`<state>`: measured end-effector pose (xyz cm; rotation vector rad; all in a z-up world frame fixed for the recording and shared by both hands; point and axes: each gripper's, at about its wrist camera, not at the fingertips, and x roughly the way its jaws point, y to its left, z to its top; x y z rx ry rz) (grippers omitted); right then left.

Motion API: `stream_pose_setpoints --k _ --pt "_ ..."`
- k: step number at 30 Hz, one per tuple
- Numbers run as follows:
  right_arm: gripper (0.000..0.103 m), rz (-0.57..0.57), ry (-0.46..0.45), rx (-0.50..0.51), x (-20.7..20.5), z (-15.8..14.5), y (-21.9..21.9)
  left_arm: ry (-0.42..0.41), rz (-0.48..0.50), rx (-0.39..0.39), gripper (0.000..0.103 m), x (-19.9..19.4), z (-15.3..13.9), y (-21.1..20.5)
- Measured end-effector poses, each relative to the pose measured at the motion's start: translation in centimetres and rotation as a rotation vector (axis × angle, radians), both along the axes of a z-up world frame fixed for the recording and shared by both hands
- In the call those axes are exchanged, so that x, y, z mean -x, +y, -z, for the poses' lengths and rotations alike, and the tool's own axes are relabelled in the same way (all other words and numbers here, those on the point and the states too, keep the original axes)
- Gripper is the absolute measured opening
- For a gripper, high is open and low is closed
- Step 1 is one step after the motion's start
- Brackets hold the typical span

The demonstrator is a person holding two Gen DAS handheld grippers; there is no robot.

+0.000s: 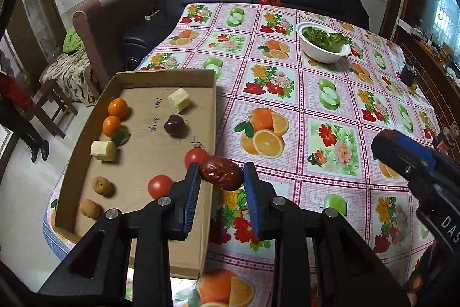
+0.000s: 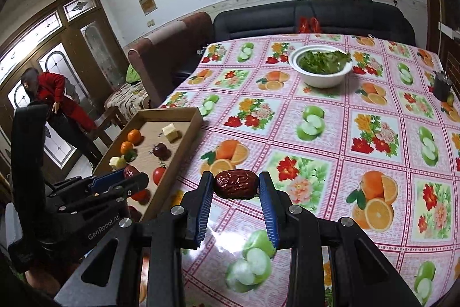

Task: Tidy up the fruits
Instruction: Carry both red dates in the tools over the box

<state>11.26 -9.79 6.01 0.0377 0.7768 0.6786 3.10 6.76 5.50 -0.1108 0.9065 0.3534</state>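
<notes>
A cardboard tray point(image 1: 214, 111) sits at the table's left edge with oranges point(image 1: 118, 107), banana pieces point(image 1: 103, 150), tomatoes point(image 1: 159, 186), a dark plum point(image 1: 176, 125) and small brown fruits point(image 1: 101, 185). My left gripper point(image 1: 221, 176) is shut on a wrinkled red date point(image 1: 221, 172), held above the tray's right wall. My right gripper point(image 2: 235, 186) is shut on a second red date point(image 2: 235, 187), held above the tablecloth to the right of the tray point(image 2: 184, 140). The left gripper point(image 2: 120, 177) shows in the right wrist view over the tray.
A white bowl of greens point(image 1: 322, 51) stands at the far middle of the table, also in the right wrist view point(image 2: 320, 68). A dark cup point(image 2: 441, 87) sits at the right edge. Sofas line the far side. A person in red point(image 2: 57, 97) stands at left.
</notes>
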Motion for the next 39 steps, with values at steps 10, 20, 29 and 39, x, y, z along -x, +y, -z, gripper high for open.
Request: stream_pose_setpoints --k 10,20,29,39 --pt "0.033 -0.032 -0.03 -0.019 0.7 -1.1 0.8 -0.001 0.003 0.001 0.028 1.2 0.2 0.1" --pt "0.033 -0.072 -0.032 -0.029 1.1 -1.5 2.3 -0.001 -0.029 0.001 0.028 2.3 0.3 1.7" --pt "0.033 -0.117 -0.03 -0.034 0.9 -1.7 4.4 0.012 -0.064 0.077 0.028 4.2 1.1 4.9" --pt "0.032 -0.189 -0.009 -0.04 0.8 -1.2 7.9 0.009 -0.176 0.184 0.028 7.9 2.3 11.3"
